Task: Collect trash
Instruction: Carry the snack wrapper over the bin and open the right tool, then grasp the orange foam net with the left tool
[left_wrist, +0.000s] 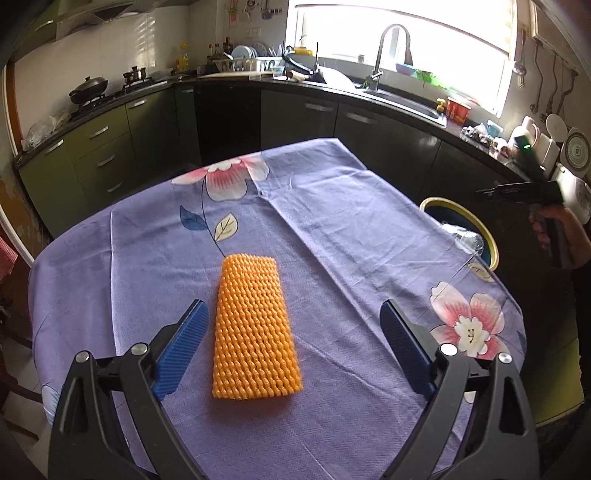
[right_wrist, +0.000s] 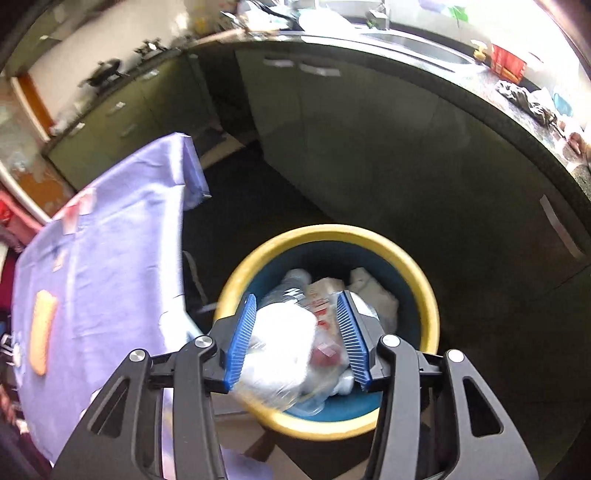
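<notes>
An orange foam fruit net (left_wrist: 255, 328) lies flat on the purple floral tablecloth (left_wrist: 332, 229). My left gripper (left_wrist: 293, 314) is open above the table, the net between its fingers but closer to the left one. My right gripper (right_wrist: 297, 306) hangs over the yellow-rimmed blue trash bin (right_wrist: 424, 291) beside the table. A blurred clear plastic bottle with a white label (right_wrist: 284, 350) lies between its fingers over the bin; I cannot tell whether they still grip it. The net also shows in the right wrist view (right_wrist: 42, 332). The bin also shows in the left wrist view (left_wrist: 487, 236).
The bin holds crumpled paper (right_wrist: 373, 288) and other wrappers. Dark kitchen cabinets (left_wrist: 295, 114) and a counter with a sink (left_wrist: 402, 99) curve behind the table. The person's right hand with the other gripper (left_wrist: 546, 218) is at the far right.
</notes>
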